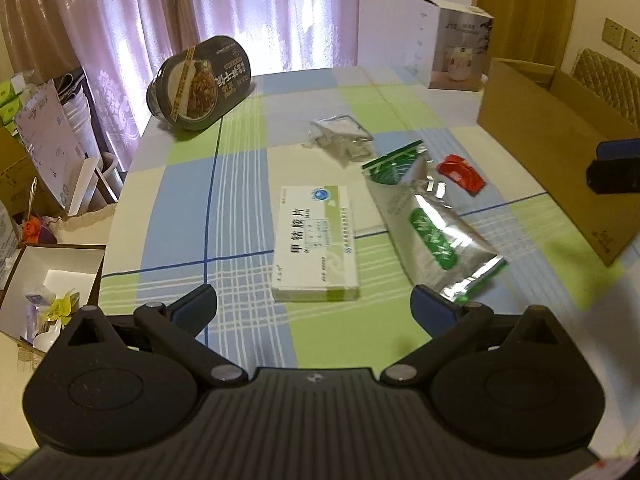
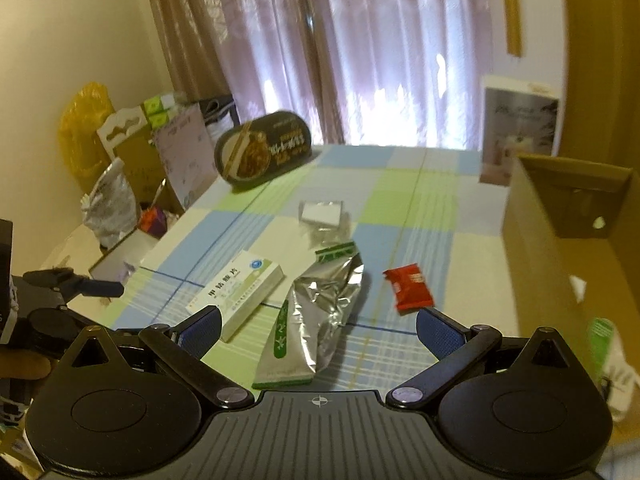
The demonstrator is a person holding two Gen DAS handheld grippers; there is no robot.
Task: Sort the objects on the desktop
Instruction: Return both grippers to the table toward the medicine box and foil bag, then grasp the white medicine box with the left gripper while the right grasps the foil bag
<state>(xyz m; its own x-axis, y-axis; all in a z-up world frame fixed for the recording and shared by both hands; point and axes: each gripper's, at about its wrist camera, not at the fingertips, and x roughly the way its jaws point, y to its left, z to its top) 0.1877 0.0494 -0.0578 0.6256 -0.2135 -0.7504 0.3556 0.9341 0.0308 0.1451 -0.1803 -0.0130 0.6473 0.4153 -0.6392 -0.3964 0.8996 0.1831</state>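
Observation:
On the checked tablecloth [image 1: 240, 184] lie a white medicine box [image 1: 316, 242] [image 2: 236, 290], a silver and green foil pouch [image 1: 432, 232] [image 2: 320, 312], a small red packet [image 1: 460, 172] [image 2: 410, 286] and a clear plastic bag [image 1: 340, 136] [image 2: 324, 216]. My left gripper [image 1: 314, 306] is open, its fingers just short of the medicine box. My right gripper [image 2: 318, 328] is open above the near end of the foil pouch. The left gripper's fingertips [image 2: 102, 288] show at the left edge of the right wrist view.
A dark oval food bowl [image 1: 200, 84] [image 2: 262, 150] leans at the table's far left corner. An open cardboard box [image 1: 556, 136] [image 2: 560, 248] stands on the right, a white product carton [image 1: 456, 44] [image 2: 516, 128] behind it. Boxes and bags crowd the floor at left.

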